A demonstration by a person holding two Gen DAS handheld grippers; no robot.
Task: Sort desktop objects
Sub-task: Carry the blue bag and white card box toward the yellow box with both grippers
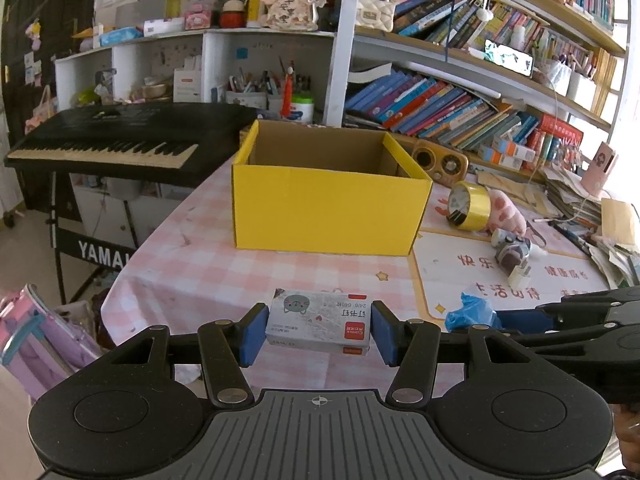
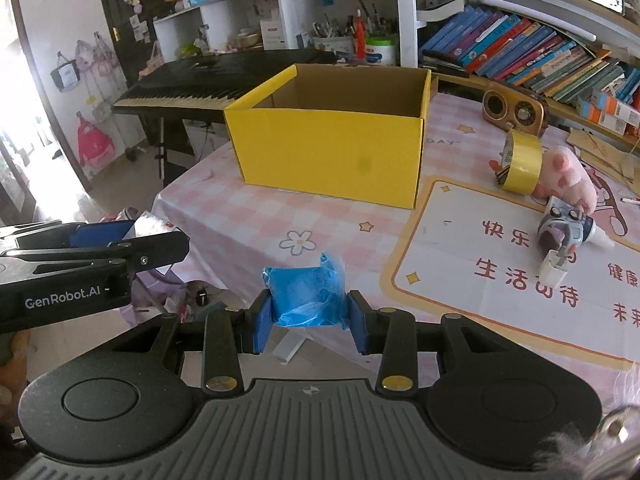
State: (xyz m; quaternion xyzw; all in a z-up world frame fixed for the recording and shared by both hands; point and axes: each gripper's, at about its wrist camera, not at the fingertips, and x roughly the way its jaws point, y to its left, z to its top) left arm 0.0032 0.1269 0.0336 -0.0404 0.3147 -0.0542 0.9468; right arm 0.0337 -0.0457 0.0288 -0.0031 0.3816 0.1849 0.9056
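**Both grippers loaded, box not yet filled**

Left wrist view: left gripper (image 1: 319, 330) is clamping a staple box (image 1: 319, 325) at lower centre; yellow box (image 1: 328, 204) is sitting mid-frame, interior looking empty.

Right wrist view: right gripper (image 2: 307, 312) is squeezing a blue bag (image 2: 306, 294) at lower centre. Tape roll (image 2: 520, 162), pink plush (image 2: 568, 178) and toy (image 2: 564, 232) are waiting at right, unsorted.
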